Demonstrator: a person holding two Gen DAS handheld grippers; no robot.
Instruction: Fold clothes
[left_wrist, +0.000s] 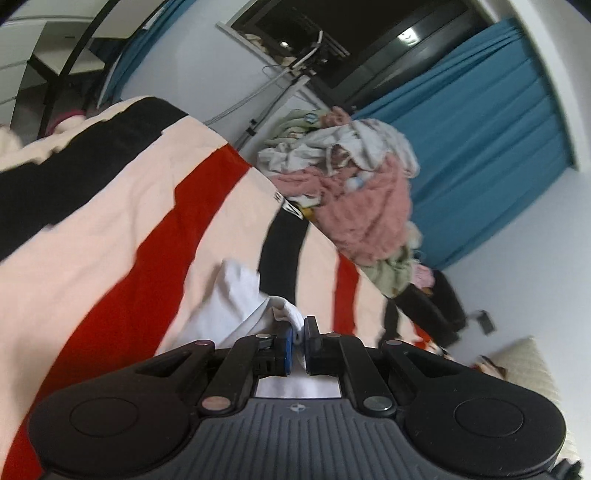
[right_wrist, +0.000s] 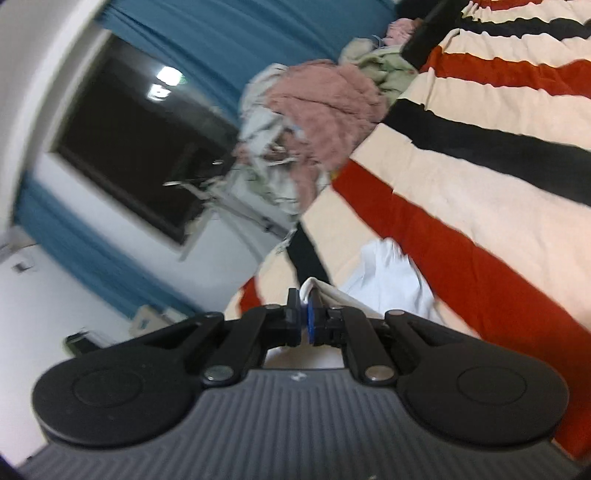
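Observation:
A white garment (left_wrist: 236, 299) hangs over the striped bed cover. My left gripper (left_wrist: 298, 328) is shut on a bunched edge of it, white cloth pinched between the black pads. In the right wrist view the same white garment (right_wrist: 388, 280) drapes down toward the bed, and my right gripper (right_wrist: 306, 308) is shut on another edge of it, a fold of cloth sticking up between the fingers. Both grippers are lifted above the bed and tilted. Below the grippers the garment is hidden by their bodies.
The bed cover (left_wrist: 110, 229) has cream, red and black stripes. A heap of pink, white and green clothes (left_wrist: 354, 173) sits at the bed's far edge, also seen as the clothes heap (right_wrist: 314, 107). Blue curtains (left_wrist: 491, 136), a dark window (right_wrist: 147, 140) and white walls lie beyond.

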